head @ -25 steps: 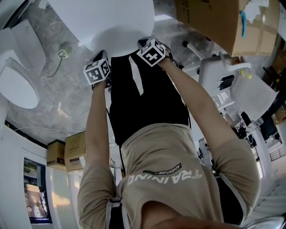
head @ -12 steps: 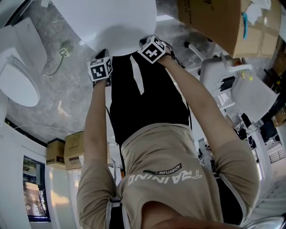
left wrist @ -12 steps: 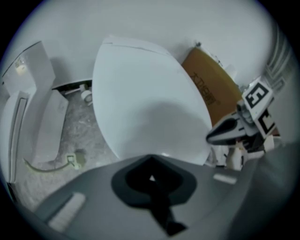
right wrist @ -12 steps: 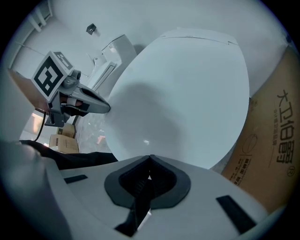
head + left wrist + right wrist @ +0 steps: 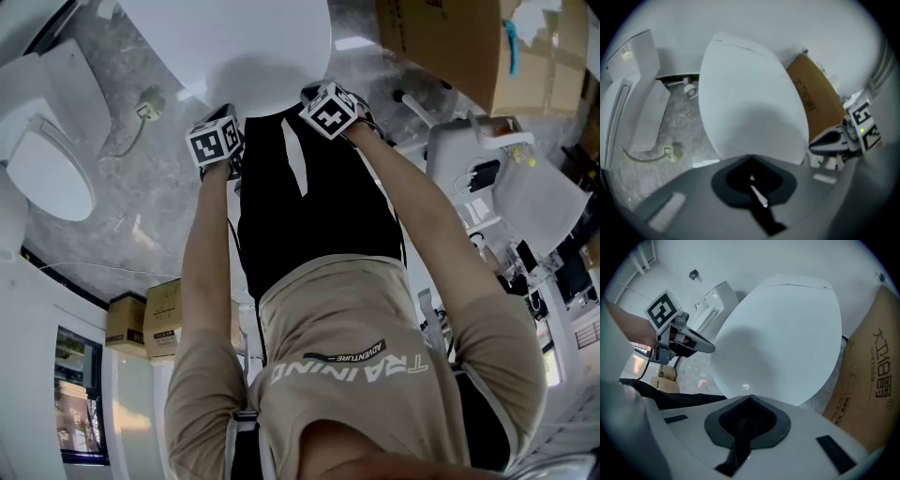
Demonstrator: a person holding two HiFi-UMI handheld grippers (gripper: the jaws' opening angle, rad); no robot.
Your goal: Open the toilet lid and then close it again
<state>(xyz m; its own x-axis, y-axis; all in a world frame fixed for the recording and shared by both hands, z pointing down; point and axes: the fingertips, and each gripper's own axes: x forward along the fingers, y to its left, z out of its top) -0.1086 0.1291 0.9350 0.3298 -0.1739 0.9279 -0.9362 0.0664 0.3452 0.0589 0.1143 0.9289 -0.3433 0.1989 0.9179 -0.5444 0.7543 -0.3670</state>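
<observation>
White toilet lid lay down flat, its front rim just ahead of both tools, with a cardboard box near on its right. Left tool and right tool each had their jaws pressed together, gripping nothing. To lift it well, I judged, both closed tips should slip evenly under the front rim, then rise slowly toward the hinge

I record a grey marbled stone floor. Standing on it directly ahead of me is a white ceramic toilet with a broad oval lid. Just beside it, to my right, stands a large brown cardboard box. To my left stands a second white toilet. Between the two toilets a pale green plug with trailing cable lies loose on the stone.
</observation>
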